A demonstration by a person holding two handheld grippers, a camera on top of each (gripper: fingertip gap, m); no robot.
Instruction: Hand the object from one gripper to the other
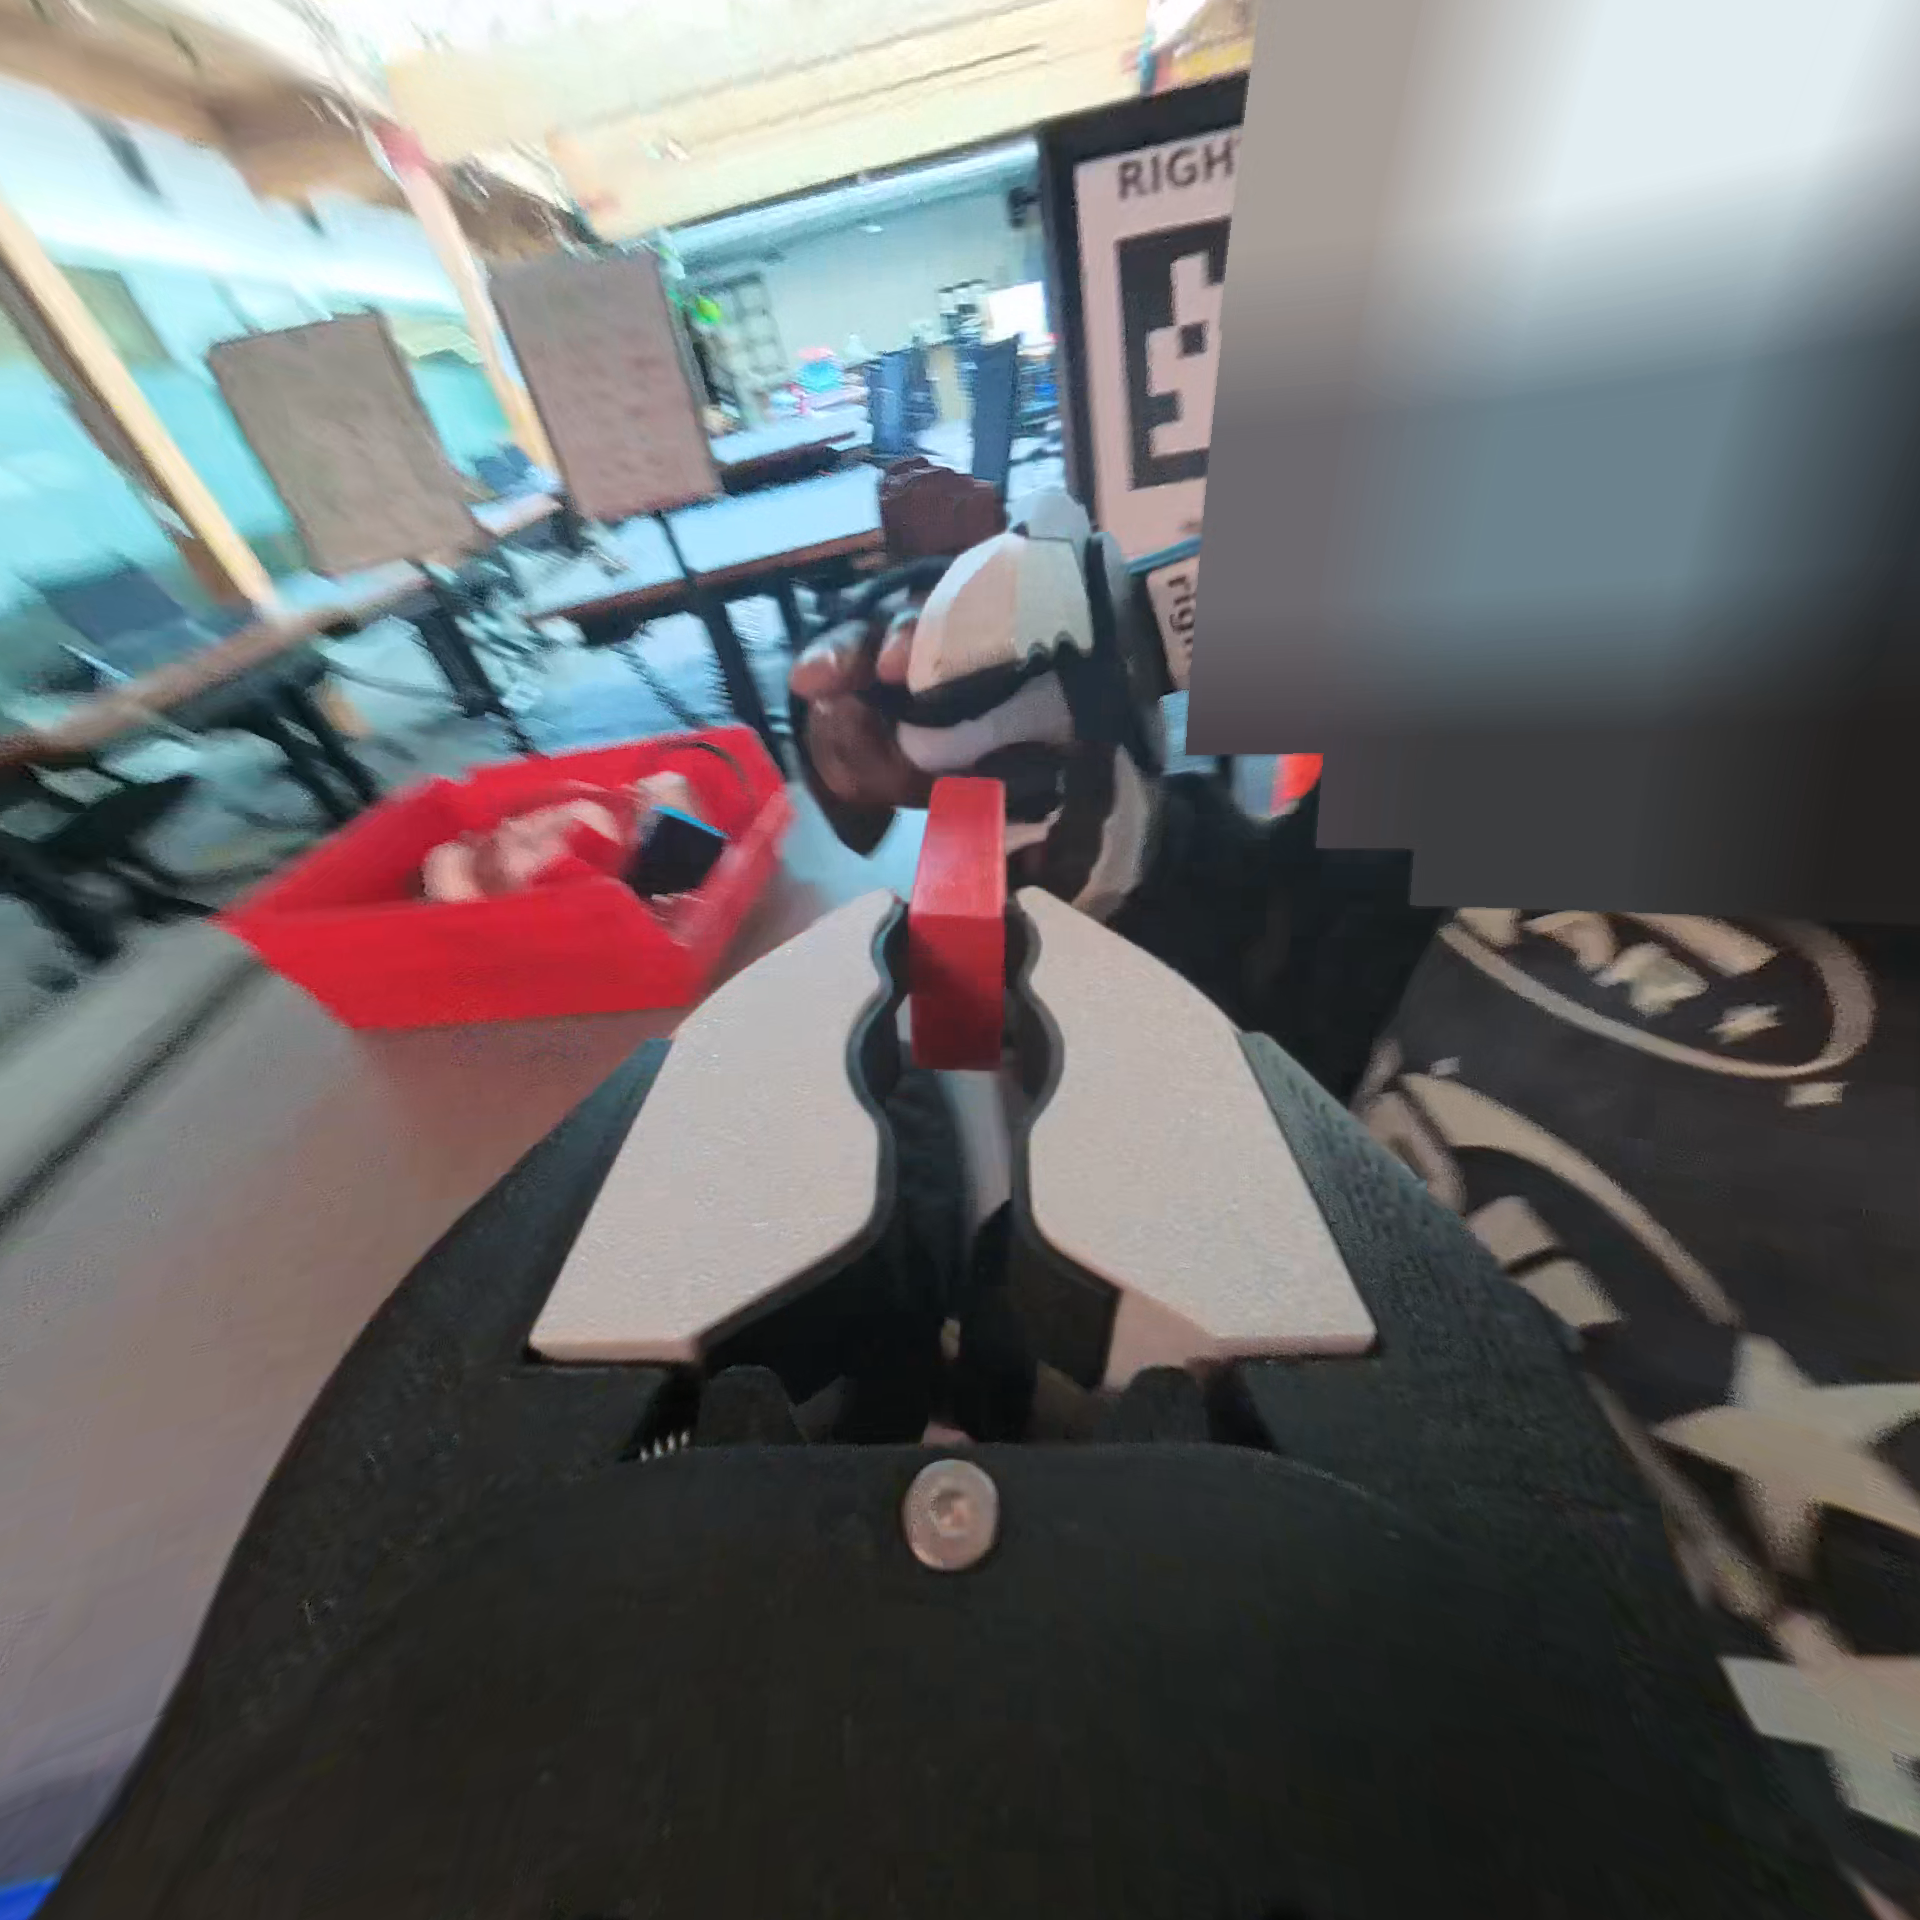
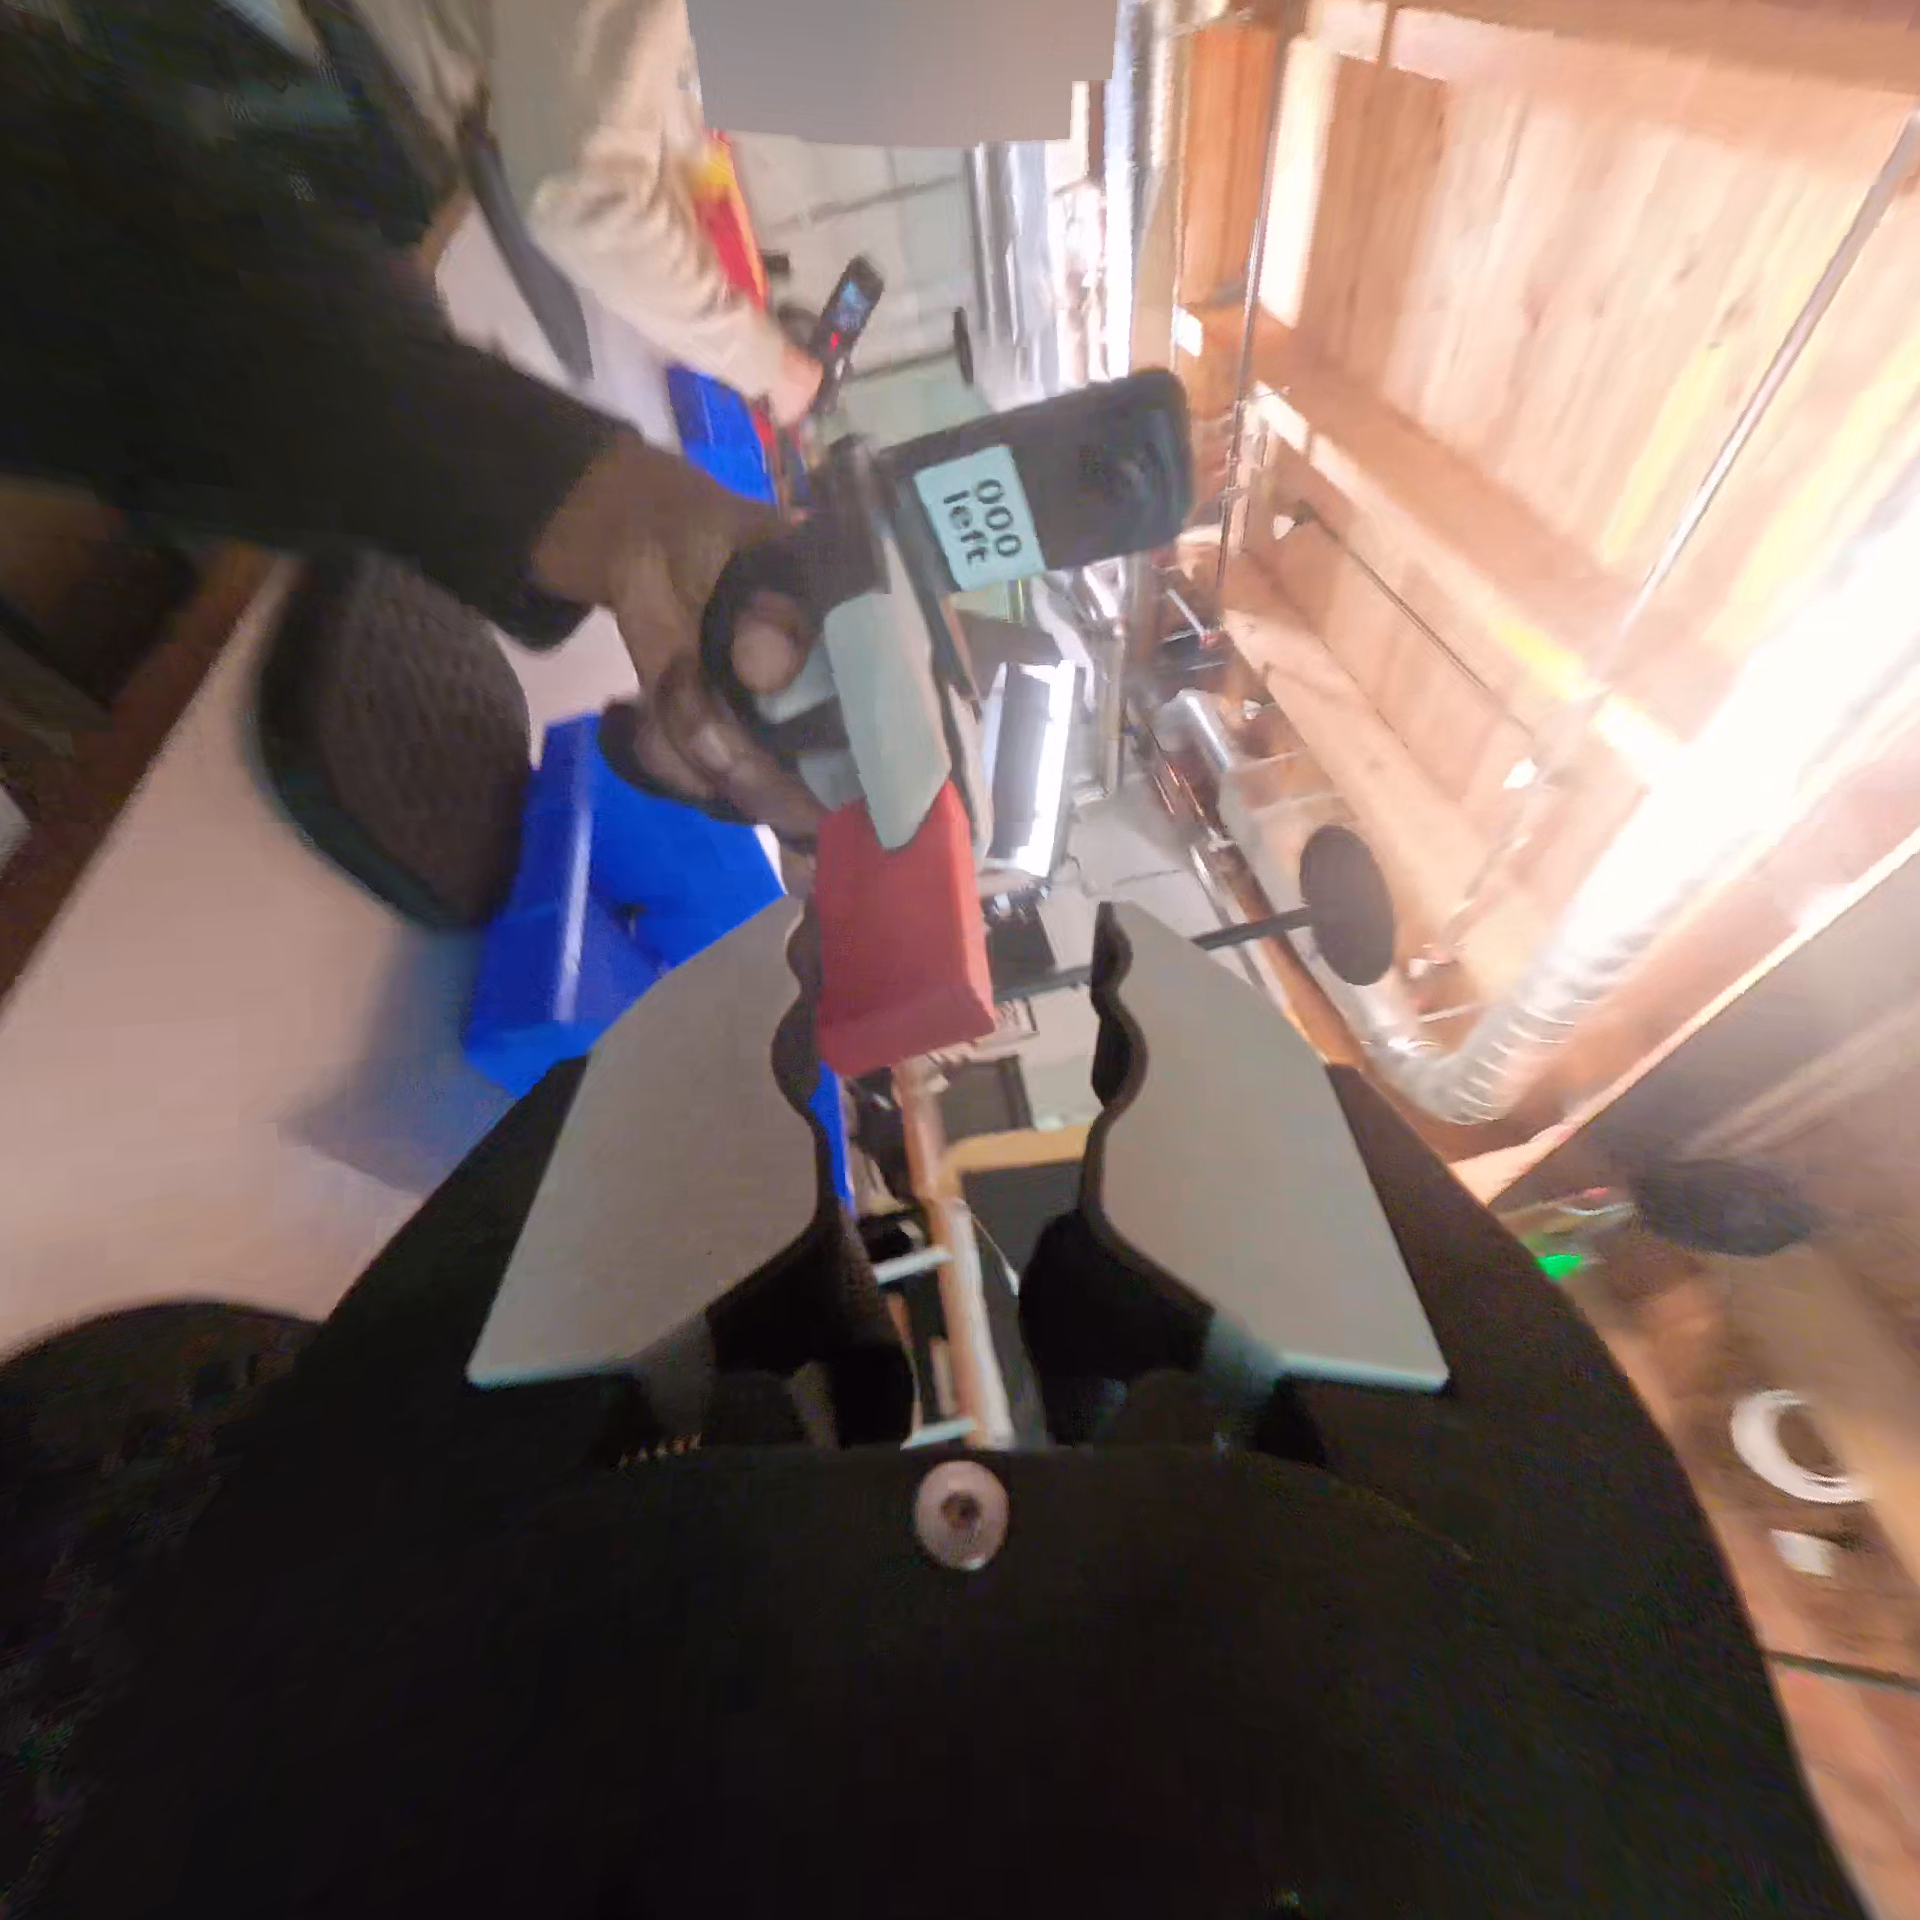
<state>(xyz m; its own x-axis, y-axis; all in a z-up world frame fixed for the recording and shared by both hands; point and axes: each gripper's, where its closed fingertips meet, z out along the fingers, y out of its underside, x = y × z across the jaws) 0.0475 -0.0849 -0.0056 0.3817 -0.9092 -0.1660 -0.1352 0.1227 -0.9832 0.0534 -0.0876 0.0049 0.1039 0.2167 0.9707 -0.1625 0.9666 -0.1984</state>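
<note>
A flat red block (image 1: 957, 925) stands on edge, clamped between the tips of my left gripper (image 1: 957, 940), which is shut on it above the table. The right gripper (image 1: 1023, 644) shows just beyond the block, facing it, held by a hand. In the right wrist view the red block (image 2: 902, 935) hangs from the left gripper (image 2: 883, 758) and its free end lies between my right gripper's (image 2: 951, 961) spread fingers, near the left finger. The right gripper is open and I cannot tell whether it touches the block.
A red bin (image 1: 499, 914) with small items sits on the brown table (image 1: 260, 1195) to the left. A blue bin (image 2: 613, 914) sits on the pale table behind the block. A person's dark sleeve (image 2: 260, 364) reaches in from the left.
</note>
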